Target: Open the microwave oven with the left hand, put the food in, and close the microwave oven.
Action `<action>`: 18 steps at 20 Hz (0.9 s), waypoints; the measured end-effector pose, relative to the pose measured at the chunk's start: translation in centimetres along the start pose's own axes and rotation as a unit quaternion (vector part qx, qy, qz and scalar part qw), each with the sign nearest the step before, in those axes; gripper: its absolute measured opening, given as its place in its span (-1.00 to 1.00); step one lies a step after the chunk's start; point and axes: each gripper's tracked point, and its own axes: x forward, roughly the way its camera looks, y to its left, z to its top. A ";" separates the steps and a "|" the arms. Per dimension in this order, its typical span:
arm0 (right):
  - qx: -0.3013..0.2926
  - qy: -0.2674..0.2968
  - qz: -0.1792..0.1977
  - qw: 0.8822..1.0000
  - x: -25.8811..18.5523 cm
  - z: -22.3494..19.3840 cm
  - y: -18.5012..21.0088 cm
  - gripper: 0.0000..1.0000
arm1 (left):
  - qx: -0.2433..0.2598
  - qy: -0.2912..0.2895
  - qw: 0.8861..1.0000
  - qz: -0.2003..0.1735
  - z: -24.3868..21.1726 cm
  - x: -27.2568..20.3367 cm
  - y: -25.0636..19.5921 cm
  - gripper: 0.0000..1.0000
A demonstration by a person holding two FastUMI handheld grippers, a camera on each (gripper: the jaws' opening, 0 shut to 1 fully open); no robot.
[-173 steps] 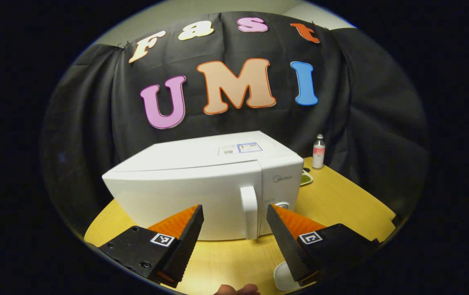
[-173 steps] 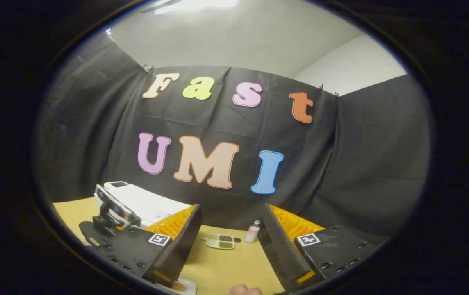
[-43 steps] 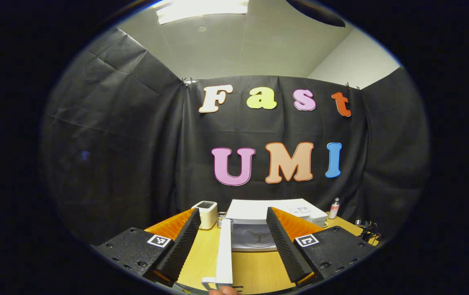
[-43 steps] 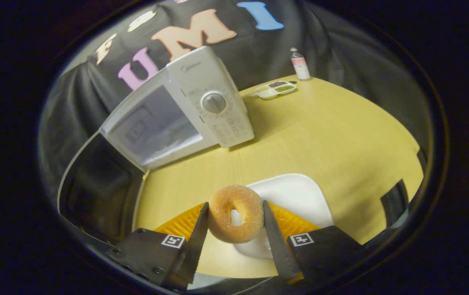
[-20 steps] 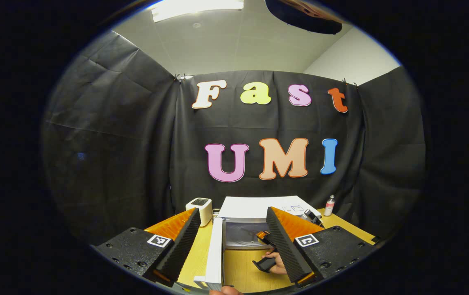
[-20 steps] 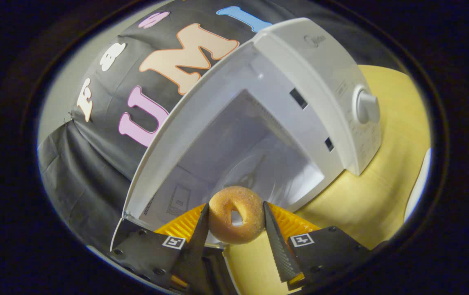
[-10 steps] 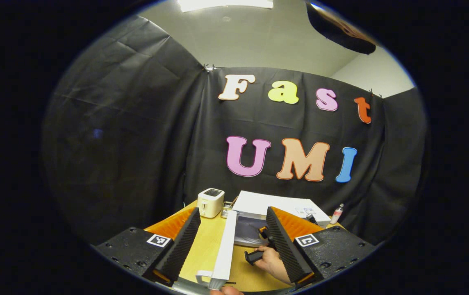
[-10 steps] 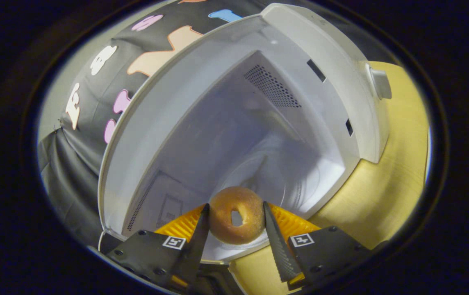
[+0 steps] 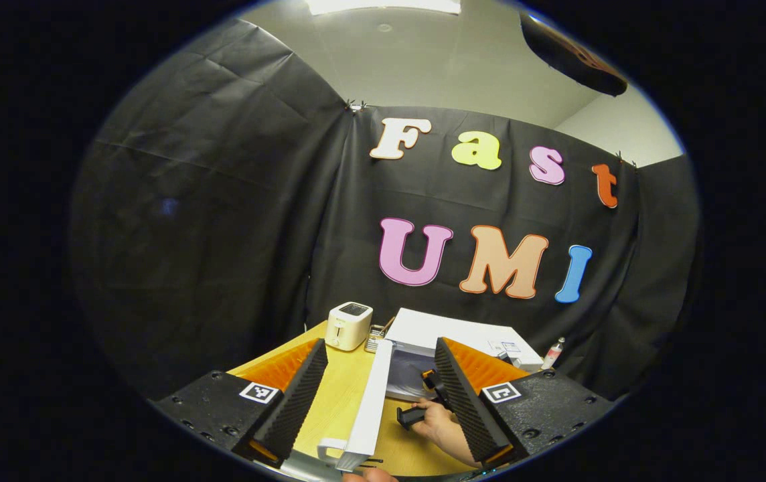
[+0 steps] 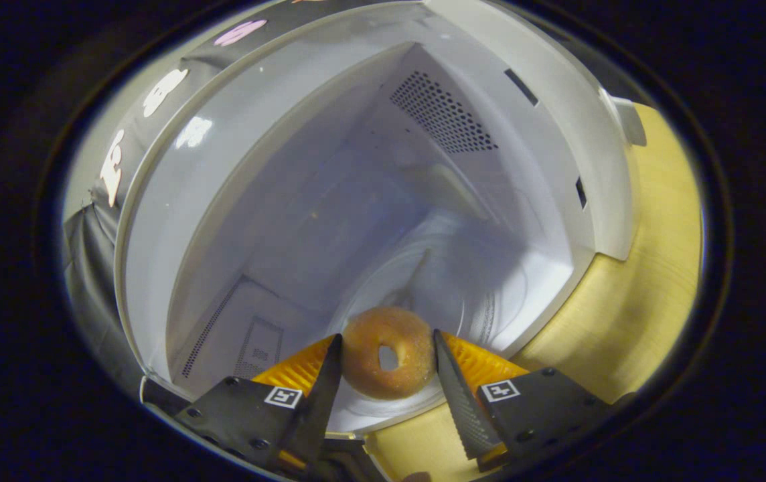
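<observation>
Left gripper view: left gripper at lower centre, jaws spread wide, holding nothing; the open microwave door stands edge-on between them. Right gripper view: right gripper at bottom centre, both fingers pressing a doughnut, held at the mouth of the open microwave.

A yellow wooden table carries the white microwave oven, whose door stands swung open over the tabletop. Near the back edge sit a small white toaster (just left of the oven) and a little bottle to its right.
</observation>
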 end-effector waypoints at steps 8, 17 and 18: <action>-0.026 -0.010 0.009 1.000 -0.3 0.5 1.0 0.77 | -0.011 0.017 1.000 0.011 -1.2 -0.1 1.0 0.83; -0.057 -0.022 0.030 0.998 -1.1 1.1 1.5 0.77 | 0.033 0.009 0.999 0.017 -0.5 -0.1 2.0 0.89; -0.067 -0.019 0.027 0.997 -1.3 1.0 1.3 0.77 | 0.044 0.010 0.999 0.021 -0.4 -0.2 2.4 0.82</action>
